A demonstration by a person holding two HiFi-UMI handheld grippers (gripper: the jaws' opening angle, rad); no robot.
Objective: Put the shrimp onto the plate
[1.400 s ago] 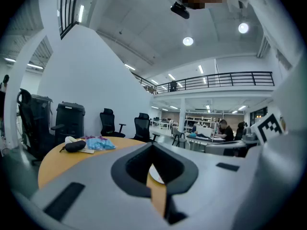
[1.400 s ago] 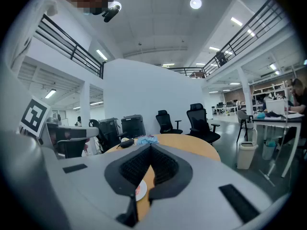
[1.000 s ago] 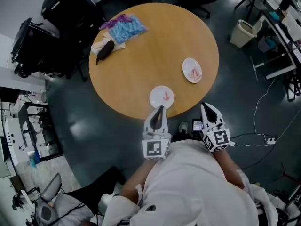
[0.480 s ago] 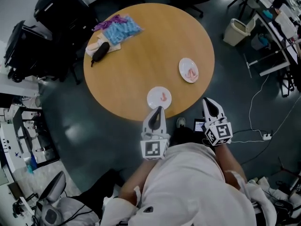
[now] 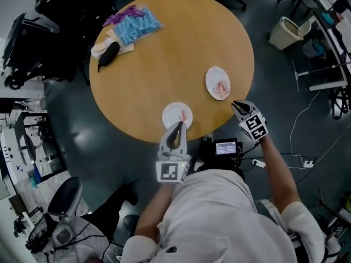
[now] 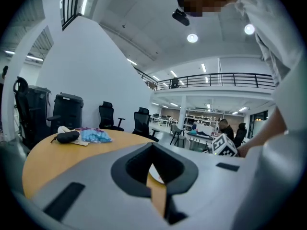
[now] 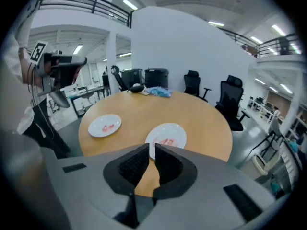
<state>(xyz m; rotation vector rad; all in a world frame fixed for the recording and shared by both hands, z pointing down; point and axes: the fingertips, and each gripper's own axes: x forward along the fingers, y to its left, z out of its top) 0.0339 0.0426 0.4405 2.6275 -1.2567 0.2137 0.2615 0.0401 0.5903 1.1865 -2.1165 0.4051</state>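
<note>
The middle of the round table [image 5: 164,59] lay bare, wide enough for either of my grippers to cross the wood freely. Two things stood near my edge: the near plate [image 5: 177,115] just ahead of my left gripper [image 5: 177,126], and the right-hand plate [image 5: 218,83] just beyond my right gripper [image 5: 236,104], with an open lane between them. A blue bag [image 5: 136,27] and a black pouch [image 5: 107,55] crowded the far left rim, well apart from both plates.

The left gripper [image 6: 152,146] hides most of the near plate [image 6: 155,173].
</note>
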